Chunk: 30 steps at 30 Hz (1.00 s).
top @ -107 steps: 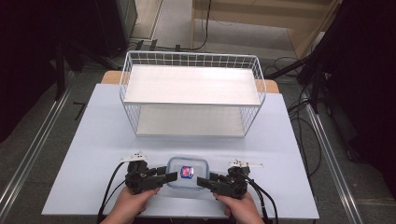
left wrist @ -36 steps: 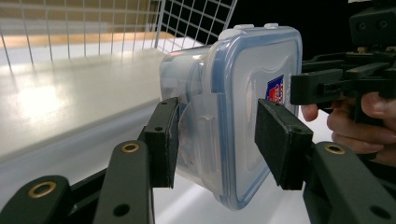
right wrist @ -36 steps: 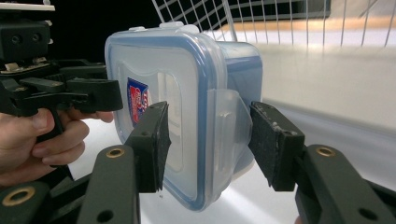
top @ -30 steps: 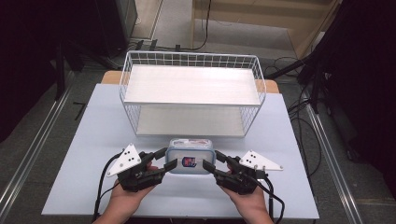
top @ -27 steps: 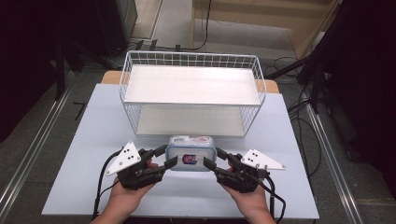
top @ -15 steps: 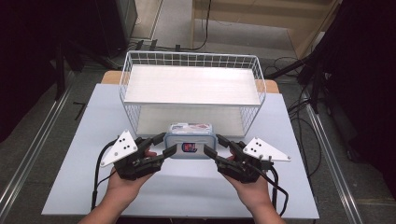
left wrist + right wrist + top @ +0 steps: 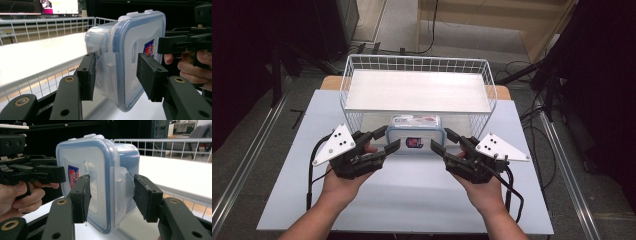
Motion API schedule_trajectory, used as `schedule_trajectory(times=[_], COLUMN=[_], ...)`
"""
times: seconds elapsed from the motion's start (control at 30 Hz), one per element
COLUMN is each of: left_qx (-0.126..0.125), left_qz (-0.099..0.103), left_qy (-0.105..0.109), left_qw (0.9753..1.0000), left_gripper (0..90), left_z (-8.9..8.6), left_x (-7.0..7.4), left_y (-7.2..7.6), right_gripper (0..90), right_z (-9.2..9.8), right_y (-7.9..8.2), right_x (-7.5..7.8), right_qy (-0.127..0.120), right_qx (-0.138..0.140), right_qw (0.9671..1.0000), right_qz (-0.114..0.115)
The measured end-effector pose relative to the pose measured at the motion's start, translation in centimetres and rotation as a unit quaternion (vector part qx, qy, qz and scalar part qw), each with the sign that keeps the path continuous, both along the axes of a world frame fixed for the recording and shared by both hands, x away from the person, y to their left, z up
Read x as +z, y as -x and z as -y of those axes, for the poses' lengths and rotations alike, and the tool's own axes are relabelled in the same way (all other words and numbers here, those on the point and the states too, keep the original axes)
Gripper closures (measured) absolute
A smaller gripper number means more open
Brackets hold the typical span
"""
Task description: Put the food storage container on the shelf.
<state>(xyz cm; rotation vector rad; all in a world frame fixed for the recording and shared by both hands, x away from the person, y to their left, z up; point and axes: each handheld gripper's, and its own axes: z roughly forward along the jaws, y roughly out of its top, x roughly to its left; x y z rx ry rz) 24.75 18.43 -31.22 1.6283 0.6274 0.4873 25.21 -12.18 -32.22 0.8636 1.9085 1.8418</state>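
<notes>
Standing on edge at the counter's (image 7: 412, 200) centre, a clear lidded food container (image 7: 416, 133) with blue seal and red-blue label rests just in front of the white wire basket (image 7: 362, 67). At its 9 o'clock the left tool (image 7: 386, 141) straddles its side latch, jaws apart, the inner pad touching or nearly so. At 3 o'clock the right tool (image 7: 439, 141) brackets the opposite latch, jaws likewise spread.
</notes>
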Motion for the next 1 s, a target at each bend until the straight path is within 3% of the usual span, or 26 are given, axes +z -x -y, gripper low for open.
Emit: schedule_trajectory(times=[0.27,0.37,0.47,0.67,1.0], left_qx=[-0.003,-0.005,-0.006,-0.006,-0.004], left_qz=[0.016,0.008,-0.008,-0.027,-0.028], left_qy=[0.002,0.004,0.009,0.017,0.017], left_qw=[0.9999,0.9999,0.9999,0.9995,0.9995], left_gripper=[51.1,51.1,51.1,51.1,50.9], left_z=[0.3,0.3,0.4,0.4,0.4], left_x=[1.6,2.2,2.8,3.9,4.9], left_y=[-1.1,-2.0,-3.2,-5.5,-8.3], right_gripper=[50.3,50.3,50.3,50.3,50.3], right_z=[0.3,0.4,0.5,0.6,0.4], right_y=[-0.8,-1.6,-2.8,-4.9,-7.6], right_x=[1.6,2.1,2.7,3.8,4.7], right_qy=[-0.006,-0.01,-0.018,-0.018,-0.025], right_qx=[-0.005,-0.004,-0.001,-0.006,-0.008], right_qw=[0.9998,0.9999,0.9997,0.9994,0.9988], right_qz=[0.016,0.009,-0.015,-0.03,-0.041])
